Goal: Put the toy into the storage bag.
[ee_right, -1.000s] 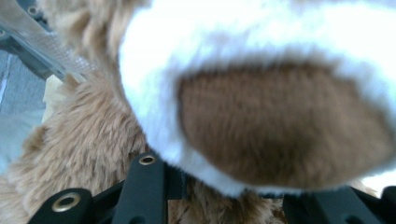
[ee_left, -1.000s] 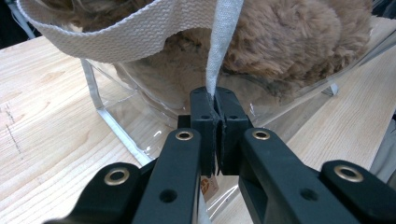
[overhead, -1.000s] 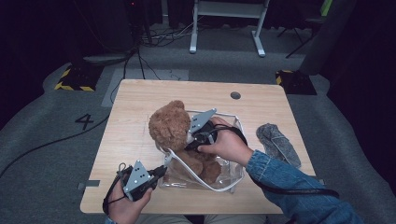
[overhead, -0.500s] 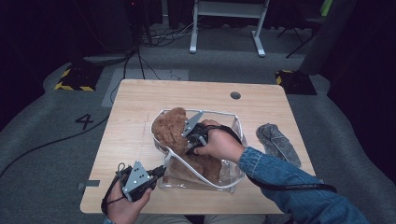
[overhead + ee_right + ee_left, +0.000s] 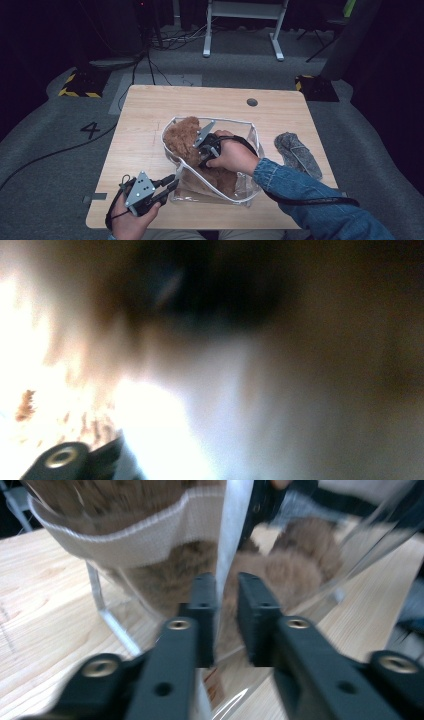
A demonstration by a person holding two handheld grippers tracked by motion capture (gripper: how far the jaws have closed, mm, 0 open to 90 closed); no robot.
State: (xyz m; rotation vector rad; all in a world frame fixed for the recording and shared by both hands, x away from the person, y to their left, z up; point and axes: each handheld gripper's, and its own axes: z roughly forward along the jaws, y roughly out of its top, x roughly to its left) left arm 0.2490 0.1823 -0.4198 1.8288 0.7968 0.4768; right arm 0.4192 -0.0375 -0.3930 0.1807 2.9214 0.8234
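Brown plush teddy bear, now sunk deep inside the clear plastic bag with white trim, under my right gripper, grip unreadable. My left gripper has just been opening, bag edge loose between its jaws: stuffing nearly complete.

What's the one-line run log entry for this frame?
left gripper: jaws just opening, bag rim between them | right gripper: on teddy bear inside clear bag, grip unclear | grey cloth: untouched

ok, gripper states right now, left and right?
Left gripper: jaws just opening, parted around the clear bag's rim, no longer clamped.
Right gripper: inside the bag against the brown teddy bear; grip cannot be told.
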